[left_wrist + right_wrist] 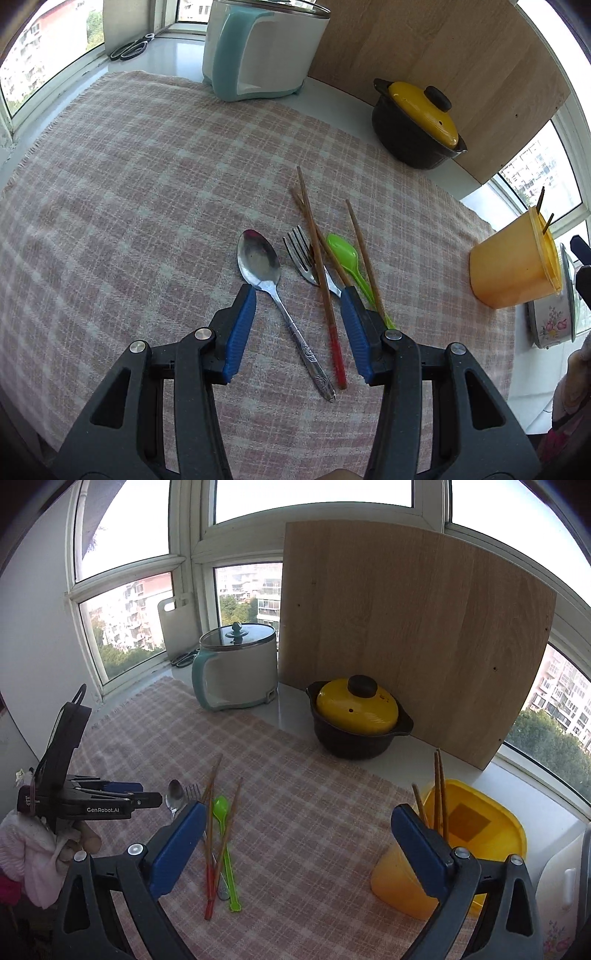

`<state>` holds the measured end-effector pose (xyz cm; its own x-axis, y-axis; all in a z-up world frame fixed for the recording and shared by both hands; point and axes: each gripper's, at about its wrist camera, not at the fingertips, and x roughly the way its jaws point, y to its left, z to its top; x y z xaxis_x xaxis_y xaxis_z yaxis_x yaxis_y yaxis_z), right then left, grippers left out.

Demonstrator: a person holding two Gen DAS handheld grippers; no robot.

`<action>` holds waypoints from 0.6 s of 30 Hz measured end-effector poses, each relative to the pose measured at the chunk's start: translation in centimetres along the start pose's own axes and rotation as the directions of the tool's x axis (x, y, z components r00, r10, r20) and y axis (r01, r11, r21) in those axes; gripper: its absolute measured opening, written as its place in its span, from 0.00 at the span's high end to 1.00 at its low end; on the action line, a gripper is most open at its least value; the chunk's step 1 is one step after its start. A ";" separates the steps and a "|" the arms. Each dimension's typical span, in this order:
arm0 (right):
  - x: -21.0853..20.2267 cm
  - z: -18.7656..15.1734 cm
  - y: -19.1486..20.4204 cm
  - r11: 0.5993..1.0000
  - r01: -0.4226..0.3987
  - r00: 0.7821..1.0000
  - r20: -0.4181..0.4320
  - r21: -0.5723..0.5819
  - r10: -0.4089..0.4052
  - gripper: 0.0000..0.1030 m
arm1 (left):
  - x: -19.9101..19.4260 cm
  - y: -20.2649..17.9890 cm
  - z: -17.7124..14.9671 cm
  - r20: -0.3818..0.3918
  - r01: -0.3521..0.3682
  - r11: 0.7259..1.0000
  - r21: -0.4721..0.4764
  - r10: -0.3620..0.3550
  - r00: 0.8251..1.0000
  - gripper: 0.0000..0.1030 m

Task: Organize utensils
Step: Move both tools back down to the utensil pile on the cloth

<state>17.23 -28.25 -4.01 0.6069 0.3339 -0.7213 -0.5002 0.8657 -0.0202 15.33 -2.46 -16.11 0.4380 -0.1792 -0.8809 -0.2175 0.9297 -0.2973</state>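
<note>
Spoon (pixel 258 264), fork (pixel 301 254) and chopsticks (pixel 317 258) lie on the cloth (pixel 129 184); left gripper (pixel 297 295) and right gripper (pixel 299 816) both gape, empty.

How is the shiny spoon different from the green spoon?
The metal spoon is silver and bigger; the green spoon is plastic and slimmer. The metal spoon lies alone on the cloth, while chopsticks lie against the green spoon. Both lie flat, bowls pointing away from the left hand-held gripper.
</note>
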 end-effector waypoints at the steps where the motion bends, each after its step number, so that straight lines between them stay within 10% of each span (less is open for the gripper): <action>1: 0.7 -0.1 0.4 1.000 -0.023 0.999 -0.025 0.001 0.023 0.08 | 0.5 0.3 -0.1 -0.016 -0.006 1.000 -0.013 0.006 1.000 0.56; 18: 10.9 -1.2 3.4 0.985 -0.169 0.933 -0.318 0.026 0.168 0.32 | 5.2 0.3 -0.6 -0.136 -0.031 0.998 -0.051 0.024 0.990 0.76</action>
<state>21.37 -22.12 -12.75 0.2858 0.3384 -0.8965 -0.5791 0.8064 0.1197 17.07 -3.28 -21.02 0.3096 -0.1992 -0.9297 -0.2754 0.9171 -0.2883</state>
